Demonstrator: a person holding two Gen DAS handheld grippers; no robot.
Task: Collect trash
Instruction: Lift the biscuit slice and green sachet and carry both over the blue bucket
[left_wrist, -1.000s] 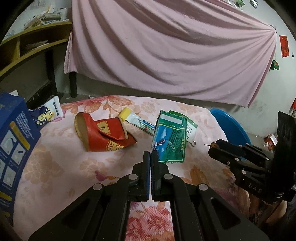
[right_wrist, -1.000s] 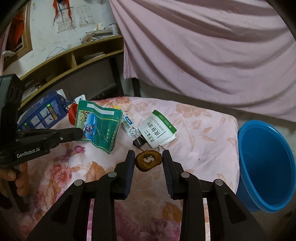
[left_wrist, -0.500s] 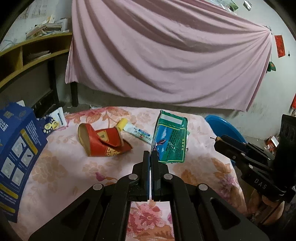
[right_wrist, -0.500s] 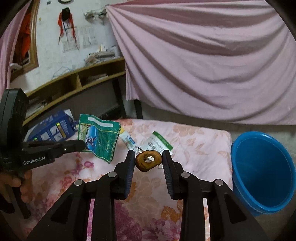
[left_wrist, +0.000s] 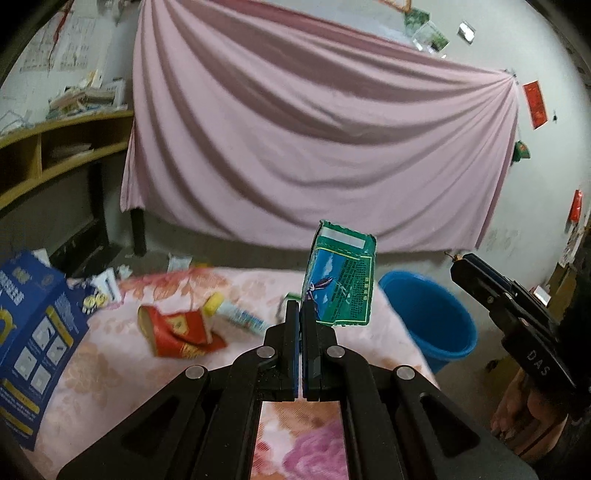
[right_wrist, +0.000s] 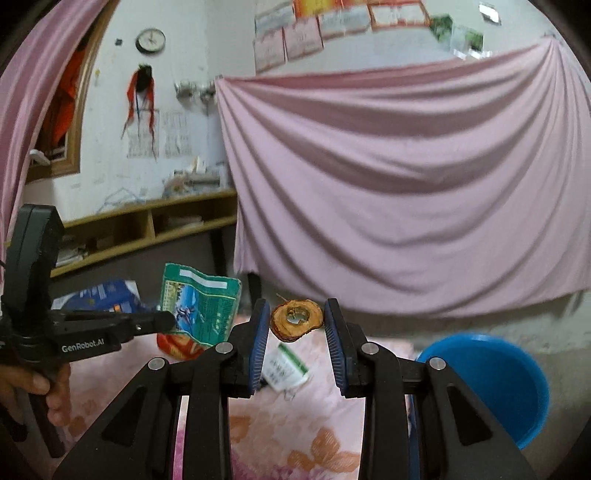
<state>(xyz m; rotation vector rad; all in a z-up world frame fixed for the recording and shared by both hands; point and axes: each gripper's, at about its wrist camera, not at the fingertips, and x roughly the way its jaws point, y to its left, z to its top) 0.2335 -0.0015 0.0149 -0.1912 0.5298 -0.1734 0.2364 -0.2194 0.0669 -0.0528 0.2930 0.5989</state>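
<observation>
Mid-carry, I'd say: both tools loaded and held above the bed (left_wrist: 122, 373), nothing dropped yet. Left gripper (left_wrist: 300, 310) is clamped flat on the lower corner of the green packet (left_wrist: 338, 280), which stands upright above the fingers, clear of the bedspread. Right gripper (right_wrist: 295, 325) has its jaws part-closed on the brown ring slice (right_wrist: 296, 319) — looks like a dried fruit round, pinched edge to edge between the blue pads (right_wrist: 258, 339). The blue bucket (right_wrist: 517, 387) sits on the floor just off the bed's right edge, open and apparently the bin. Next move, as I read it: swing each load out past that edge until it is over the bucket mouth, then let go — the packet is light and floppy, so it may flutter and miss if released too high or too near the rim. Left on the bed: a red crushed cup (left_wrist: 177, 332), a small tube (left_wrist: 236, 312) beside it, a white-and-green label pack (right_wrist: 286, 365) near the middle, and a blue box (left_wrist: 26, 332) at the left edge. Readable text: "GenRobot.AI" on the left tool body, "DAS" on the right one; packet and box print too blurred to read.
</observation>
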